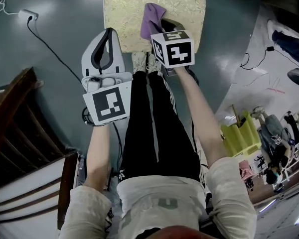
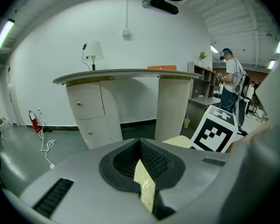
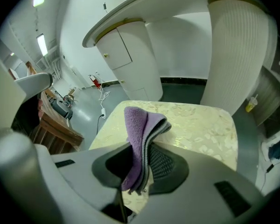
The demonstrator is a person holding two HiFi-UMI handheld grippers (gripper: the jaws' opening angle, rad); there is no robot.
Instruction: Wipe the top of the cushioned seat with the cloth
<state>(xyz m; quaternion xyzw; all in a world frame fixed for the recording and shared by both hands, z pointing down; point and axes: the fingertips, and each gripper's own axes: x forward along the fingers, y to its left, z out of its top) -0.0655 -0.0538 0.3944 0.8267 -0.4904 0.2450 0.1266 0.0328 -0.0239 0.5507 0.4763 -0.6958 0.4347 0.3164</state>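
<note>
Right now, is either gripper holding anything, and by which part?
The right gripper holds the folded purple cloth, pinched at its lower part; the folded end stands free above the fingers. The left gripper holds nothing.

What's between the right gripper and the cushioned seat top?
Only the folded purple cloth, clamped by the right gripper and sticking out over the cushioned seat. The right gripper view shows it; contact with the seat is unclear.

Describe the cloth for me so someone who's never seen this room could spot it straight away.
Find the pale gold, patterned cushioned seat standing on the dark floor. Over its top, the right gripper is shut on the cloth. It is folded, fuzzy and the only purple thing there.
</note>
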